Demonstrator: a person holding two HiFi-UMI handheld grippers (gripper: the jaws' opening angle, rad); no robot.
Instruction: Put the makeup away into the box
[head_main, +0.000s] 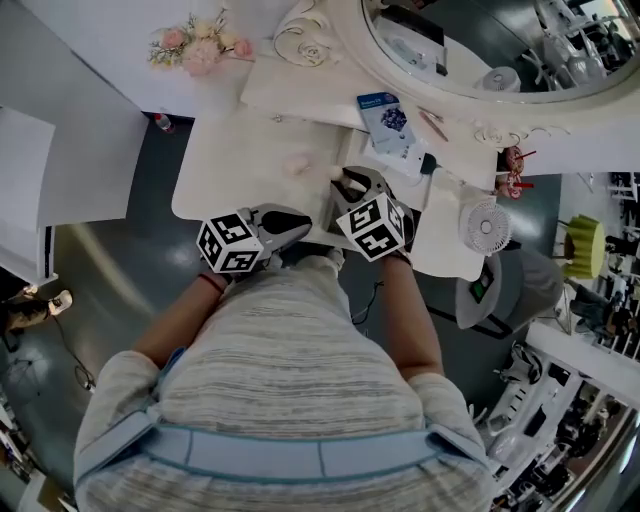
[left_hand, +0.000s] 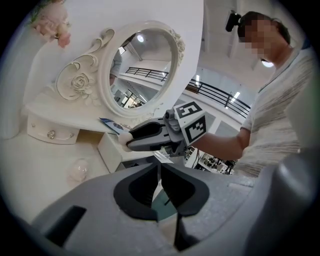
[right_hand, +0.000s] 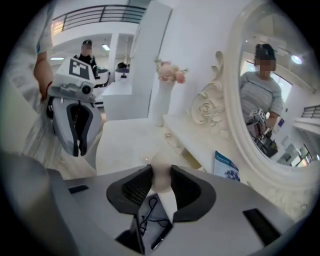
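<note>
The carry looks under way: the right gripper clamps a pale egg-shaped makeup sponge at lower centre, and probably needs to reach the white box at centre-left and release (left gripper is closed, empty).

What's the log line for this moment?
right tongs: shut on sponge | left tongs: shut, empty | pinkish item: lying on table
</note>
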